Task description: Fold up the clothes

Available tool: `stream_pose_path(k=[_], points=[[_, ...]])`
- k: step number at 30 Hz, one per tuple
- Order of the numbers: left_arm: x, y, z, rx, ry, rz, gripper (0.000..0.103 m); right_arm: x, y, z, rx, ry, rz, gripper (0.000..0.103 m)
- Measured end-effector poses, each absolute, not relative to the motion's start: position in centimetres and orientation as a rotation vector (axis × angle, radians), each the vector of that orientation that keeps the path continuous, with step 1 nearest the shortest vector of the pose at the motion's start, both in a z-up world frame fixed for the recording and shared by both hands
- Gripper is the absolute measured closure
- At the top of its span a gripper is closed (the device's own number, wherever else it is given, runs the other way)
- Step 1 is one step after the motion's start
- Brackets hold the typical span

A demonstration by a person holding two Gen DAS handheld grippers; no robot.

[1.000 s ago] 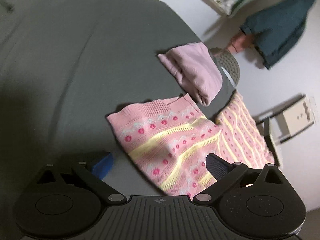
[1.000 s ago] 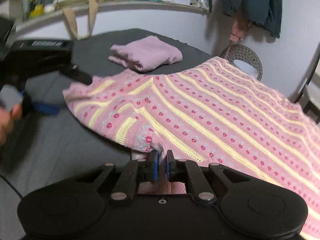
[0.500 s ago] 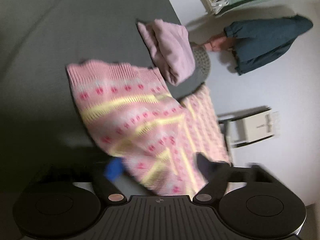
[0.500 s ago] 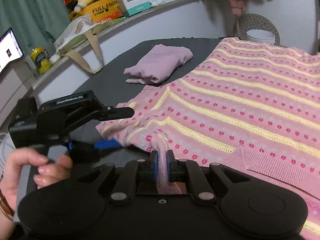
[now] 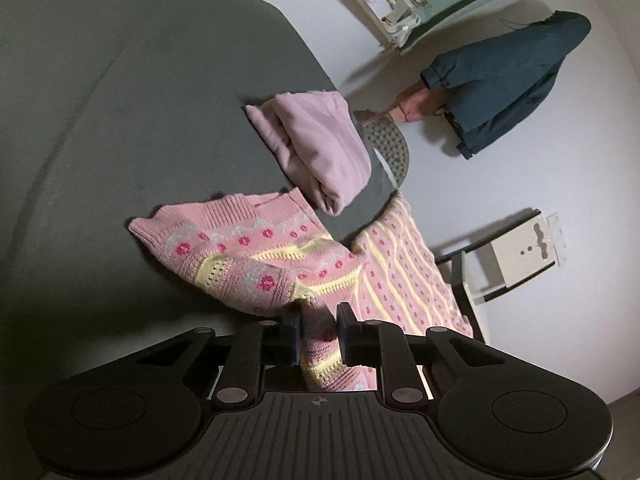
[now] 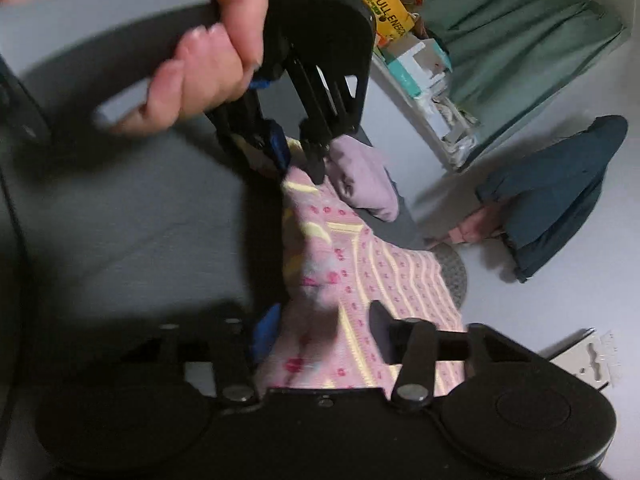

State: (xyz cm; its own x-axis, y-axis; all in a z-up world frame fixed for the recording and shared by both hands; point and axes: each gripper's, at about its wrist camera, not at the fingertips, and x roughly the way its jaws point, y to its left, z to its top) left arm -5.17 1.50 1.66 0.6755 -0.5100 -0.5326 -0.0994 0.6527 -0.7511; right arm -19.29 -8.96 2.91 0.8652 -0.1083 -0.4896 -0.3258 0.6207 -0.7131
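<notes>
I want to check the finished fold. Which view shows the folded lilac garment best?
The left wrist view: the folded lilac garment lies sharp and unobstructed on the dark surface. In the right wrist view it is blurred and partly hidden behind the left gripper.

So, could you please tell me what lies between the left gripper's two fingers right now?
A bunched fold of the pink patterned sweater sits between the left gripper fingers, filling the gap; the left wrist view shows this, and the right wrist view agrees.

Each tool (image 5: 318, 334) is matte black — ribbed body, silver pivot screws, blue-padded fingers (image 6: 266, 328) — on a grey handle.
</notes>
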Motion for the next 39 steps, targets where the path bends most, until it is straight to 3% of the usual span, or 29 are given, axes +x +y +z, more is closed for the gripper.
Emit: stream_pose_path(k=[1,3,5,7,8,9,19,22,24,25,27,31,35,37,38,39], points=[[-5.3,1.6,1.7,-0.844,0.811,-0.261,0.085,-19.1,-9.0,2.8,-0.913,0.529,0.124,0.067],[-5.3,1.7,1.9,-0.838,0.805,-0.252,0.085,-18.8,-9.0,2.4,-0.942,0.527,0.109,0.083],[-5.4,1.8,2.2,-0.821,0.801,-0.238,0.085,-18.9,-9.1,2.3,-0.973,0.503,0.092,0.085],[-5.4,1.9,2.4,-0.799,0.795,-0.228,0.085,-19.5,-8.9,2.4,-0.986,0.469,0.098,0.075],[-5.4,1.9,2.5,-0.793,0.790,-0.230,0.085,-19.8,-8.8,2.5,-0.990,0.451,0.103,0.051],[-5.3,1.9,2.4,-0.790,0.789,-0.229,0.085,-20.1,-8.6,2.6,-0.995,0.433,0.107,0.043],[-4.9,1.6,1.5,-0.797,0.811,-0.239,0.085,-21.5,-6.7,1.6,-1.006,0.525,0.218,0.048],[-4.8,1.6,1.2,-0.804,0.821,-0.240,0.085,-21.6,-6.2,1.0,-1.029,0.573,0.257,0.059],[-4.8,1.6,1.0,-0.809,0.827,-0.240,0.085,-21.4,-6.3,1.0,-1.019,0.608,0.283,0.081],[-4.7,1.6,1.0,-0.808,0.830,-0.240,0.085,-21.2,-6.5,1.3,-1.001,0.612,0.282,0.085],[-4.7,1.5,0.9,-0.804,0.835,-0.236,0.084,-20.1,-7.6,2.4,-0.918,0.617,0.269,0.087],[-4.5,1.5,0.7,-0.792,0.847,-0.222,0.085,-14.8,-14.2,5.3,-0.262,0.885,0.316,0.087],[-4.3,1.2,0.3,-0.775,0.862,-0.219,0.085,-12.3,-21.5,4.5,0.336,1.037,0.294,0.086],[-4.2,1.1,0.1,-0.768,0.869,-0.221,0.084,-12.6,-23.3,4.7,0.429,1.025,0.241,0.086],[-4.2,1.0,0.1,-0.763,0.871,-0.223,0.085,-13.1,-23.4,5.3,0.396,1.003,0.220,0.082],[-4.1,0.9,0.0,-0.758,0.873,-0.225,0.084,-13.6,-23.2,5.9,0.341,0.975,0.200,0.072]])
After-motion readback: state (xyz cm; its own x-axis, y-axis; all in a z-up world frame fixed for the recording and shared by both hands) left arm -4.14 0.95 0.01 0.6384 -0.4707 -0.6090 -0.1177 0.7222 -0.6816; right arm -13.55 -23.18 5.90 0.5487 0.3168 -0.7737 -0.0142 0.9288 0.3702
